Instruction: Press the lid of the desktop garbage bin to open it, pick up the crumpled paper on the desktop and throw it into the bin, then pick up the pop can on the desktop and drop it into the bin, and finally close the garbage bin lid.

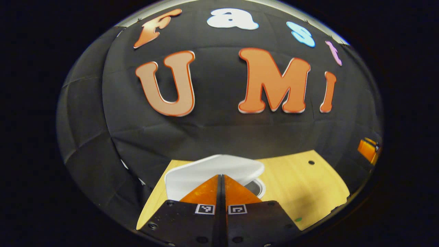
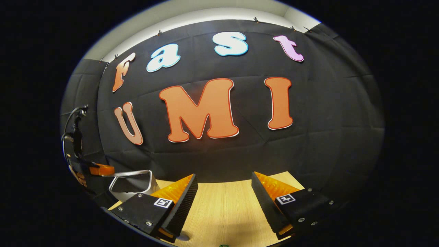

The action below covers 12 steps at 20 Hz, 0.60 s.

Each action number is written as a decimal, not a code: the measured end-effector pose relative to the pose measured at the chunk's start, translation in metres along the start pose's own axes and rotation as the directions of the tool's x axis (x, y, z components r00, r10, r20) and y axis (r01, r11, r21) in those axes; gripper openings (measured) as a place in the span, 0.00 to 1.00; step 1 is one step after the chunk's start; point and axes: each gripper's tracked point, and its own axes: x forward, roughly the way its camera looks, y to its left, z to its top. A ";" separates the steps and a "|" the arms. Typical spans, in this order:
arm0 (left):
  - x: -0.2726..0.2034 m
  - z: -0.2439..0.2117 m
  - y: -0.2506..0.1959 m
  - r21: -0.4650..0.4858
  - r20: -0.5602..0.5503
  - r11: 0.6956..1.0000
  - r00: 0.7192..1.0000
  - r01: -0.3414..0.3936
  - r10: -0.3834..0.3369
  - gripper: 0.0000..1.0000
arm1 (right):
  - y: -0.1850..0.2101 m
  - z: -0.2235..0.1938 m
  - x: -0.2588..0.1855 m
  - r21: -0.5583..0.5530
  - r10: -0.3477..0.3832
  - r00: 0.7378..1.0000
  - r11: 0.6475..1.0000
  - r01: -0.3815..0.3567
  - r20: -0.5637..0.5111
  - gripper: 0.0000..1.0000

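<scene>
The desktop bin's white lid (image 1: 212,168) lies just past my left gripper (image 1: 221,176), whose fingers are shut together with nothing between them; whether the tips touch the lid I cannot tell. The lid sits tilted, and a sliver of the bin's grey opening (image 1: 256,187) shows under its right edge. In the right gripper view the bin (image 2: 132,185) stands at the far left on the wooden table (image 2: 223,206), with the left gripper (image 2: 101,169) over its left side. My right gripper (image 2: 223,180) hangs open above bare wood, well right of the bin.
The table (image 1: 308,188) runs back to the black cloth wall. A small dark hole (image 1: 311,162) sits near its far right. A green dot (image 1: 298,219) marks the wood near the front. A cable (image 2: 73,130) loops above the left gripper.
</scene>
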 end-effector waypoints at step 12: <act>-0.056 0.043 -0.025 -0.026 0.178 0.999 0.984 0.023 -0.018 0.00 | -0.005 0.008 -0.010 -0.014 -0.004 1.000 1.000 0.004 0.015 0.93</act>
